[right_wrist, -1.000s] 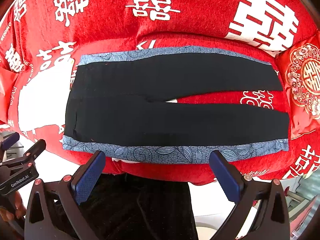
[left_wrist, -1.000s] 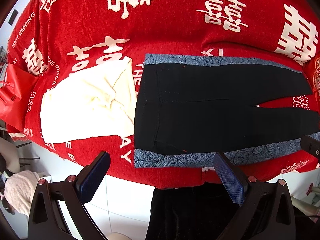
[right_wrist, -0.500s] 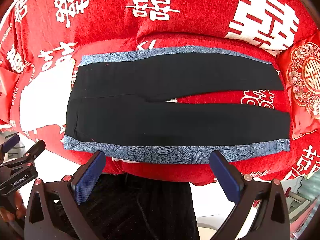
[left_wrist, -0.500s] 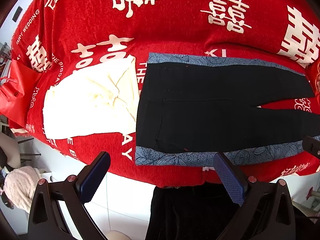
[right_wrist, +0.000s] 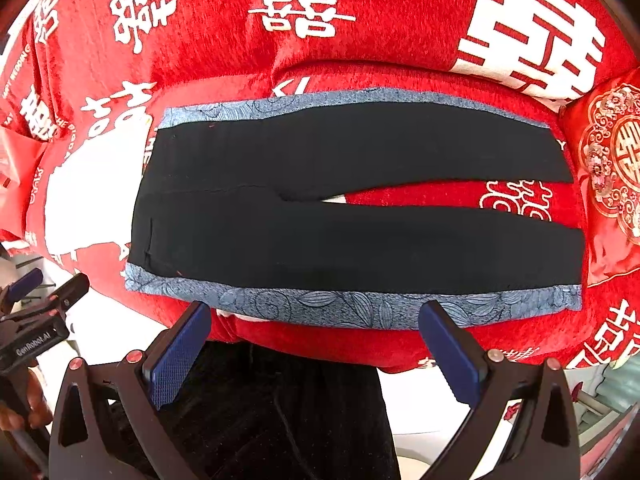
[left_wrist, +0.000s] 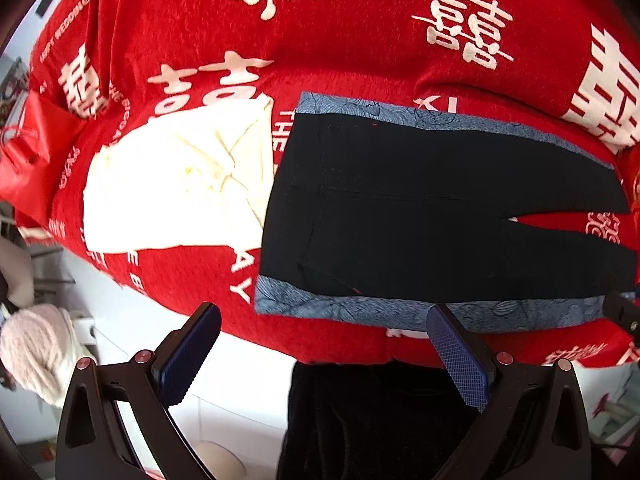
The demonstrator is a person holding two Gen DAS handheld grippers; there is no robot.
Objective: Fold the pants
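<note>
Red plush cover printed with white double-happiness characters was stretched over the whole work surface in front of you, so that's basically all the background you had. Going from the left in your left wrist view: a pinkish fuzzy bundle sat down off the edge, a shiny red bag sat at the far left of the cover, then a folded cream garment lay flat, its right edge just about touching the waistband end of the pants. The pants were black with blue leaf-patterned side stripes, spread flat and unfolded, waist to the left, both legs running off to the right with a narrow wedge of red showing between them. Further right, a red embroidered cushion sat just past the hems.

Your left gripper had its jaws spread wide with nothing in them, hovering over the near edge close to the waist corner, not touching the fabric. Your right gripper was the same deal: wide apart, empty, hanging just shy of the near blue stripe around mid-leg.
</note>
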